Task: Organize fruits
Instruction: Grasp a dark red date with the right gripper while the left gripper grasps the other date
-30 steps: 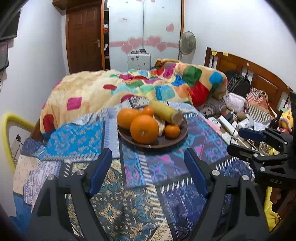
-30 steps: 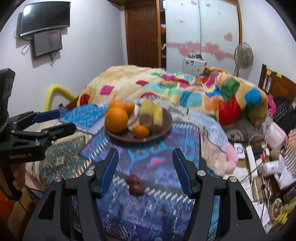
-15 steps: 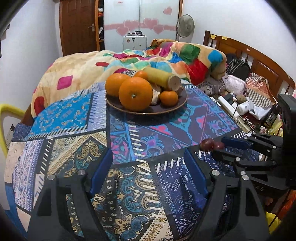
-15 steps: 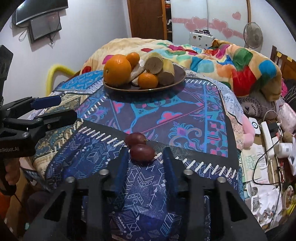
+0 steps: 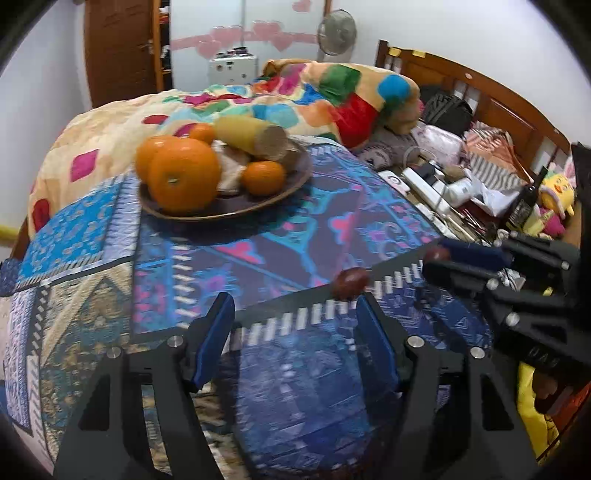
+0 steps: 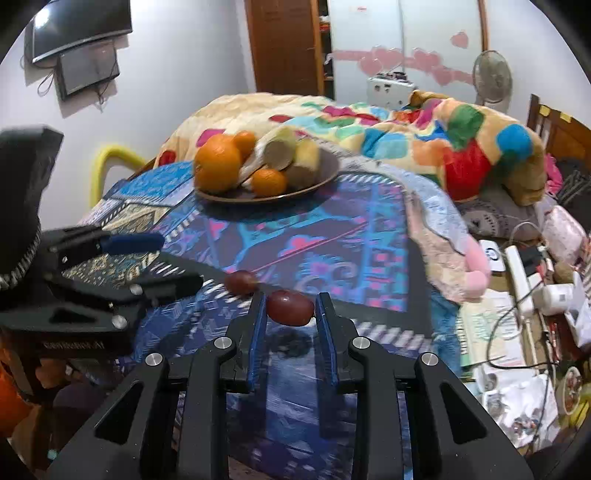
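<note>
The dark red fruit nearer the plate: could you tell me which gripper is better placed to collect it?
Left: open, with that fruit just ahead. The right gripper already grips the other one.

The left wrist camera sat just behind the left claw (image 5: 295,325) and looked forward along its fingers, low over the patterned worktop (image 5: 280,240), toward the fruit plate (image 5: 229,210) well ahead and the bed's headboard (image 5: 491,96) ahead to the right. The right wrist camera sat just behind the right claw (image 6: 290,317), equally low and near, and faced the same plate (image 6: 269,197) with a wall-mounted TV (image 6: 79,31) ahead-left. Both views shared the worktop, plate, colourful quilt (image 5: 295,96), standing fan (image 6: 492,75), and each other's claw at the frame edge.
</note>
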`<move>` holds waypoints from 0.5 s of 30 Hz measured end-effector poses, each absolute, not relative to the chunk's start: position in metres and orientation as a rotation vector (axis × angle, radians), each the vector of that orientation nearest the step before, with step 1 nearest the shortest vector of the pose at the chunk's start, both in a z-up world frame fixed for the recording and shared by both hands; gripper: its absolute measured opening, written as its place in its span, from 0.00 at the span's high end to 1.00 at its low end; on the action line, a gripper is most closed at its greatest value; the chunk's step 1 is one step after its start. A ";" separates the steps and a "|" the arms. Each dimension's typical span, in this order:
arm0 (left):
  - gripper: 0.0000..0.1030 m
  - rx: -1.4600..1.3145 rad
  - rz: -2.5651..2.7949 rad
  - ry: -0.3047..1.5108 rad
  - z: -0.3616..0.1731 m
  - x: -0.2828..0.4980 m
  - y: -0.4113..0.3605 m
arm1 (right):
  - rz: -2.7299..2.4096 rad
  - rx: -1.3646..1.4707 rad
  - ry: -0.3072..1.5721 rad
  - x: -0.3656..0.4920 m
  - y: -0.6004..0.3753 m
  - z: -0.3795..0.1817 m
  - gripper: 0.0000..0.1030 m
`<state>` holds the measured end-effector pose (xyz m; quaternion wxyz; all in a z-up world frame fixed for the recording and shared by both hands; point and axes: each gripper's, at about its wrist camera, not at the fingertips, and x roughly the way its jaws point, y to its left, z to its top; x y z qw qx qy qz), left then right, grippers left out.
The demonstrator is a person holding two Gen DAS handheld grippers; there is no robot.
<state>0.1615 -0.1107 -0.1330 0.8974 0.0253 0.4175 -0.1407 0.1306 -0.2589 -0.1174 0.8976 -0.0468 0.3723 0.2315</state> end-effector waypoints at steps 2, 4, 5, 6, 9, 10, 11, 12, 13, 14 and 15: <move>0.37 0.067 -0.297 0.868 -0.134 0.162 -0.119 | 0.468 -0.091 0.764 0.132 -0.265 -0.115 0.76; 0.40 0.078 -0.302 0.879 -0.136 0.165 -0.127 | 0.457 -0.087 0.758 0.131 -0.272 -0.112 0.76; 0.40 0.079 -0.305 0.883 -0.137 0.166 -0.130 | 0.453 -0.086 0.756 0.132 -0.275 -0.111 0.76; 0.42 0.081 -0.309 0.889 -0.138 0.168 -0.133 | 0.450 -0.085 0.753 0.132 -0.277 -0.111 0.76; 0.51 0.094 -0.311 0.901 -0.142 0.172 -0.141 | 0.446 -0.081 0.748 0.132 -0.281 -0.110 0.76; 0.54 0.103 -0.310 0.899 -0.142 0.173 -0.143 | 0.446 -0.080 0.747 0.131 -0.283 -0.110 0.76; 0.56 0.108 -0.312 0.898 -0.142 0.173 -0.145 | 0.447 -0.077 0.747 0.132 -0.284 -0.110 0.76; 0.61 0.113 -0.315 0.898 -0.143 0.173 -0.147 | 0.447 -0.076 0.747 0.131 -0.285 -0.110 0.76; 0.65 0.118 -0.315 0.898 -0.144 0.174 -0.149 | 0.448 -0.075 0.745 0.131 -0.286 -0.111 0.76; 0.67 0.122 -0.315 0.897 -0.144 0.175 -0.150 | 0.449 -0.074 0.745 0.132 -0.286 -0.111 0.76; 0.72 0.122 -0.318 0.893 -0.144 0.175 -0.150 | 0.450 -0.073 0.746 0.131 -0.286 -0.111 0.76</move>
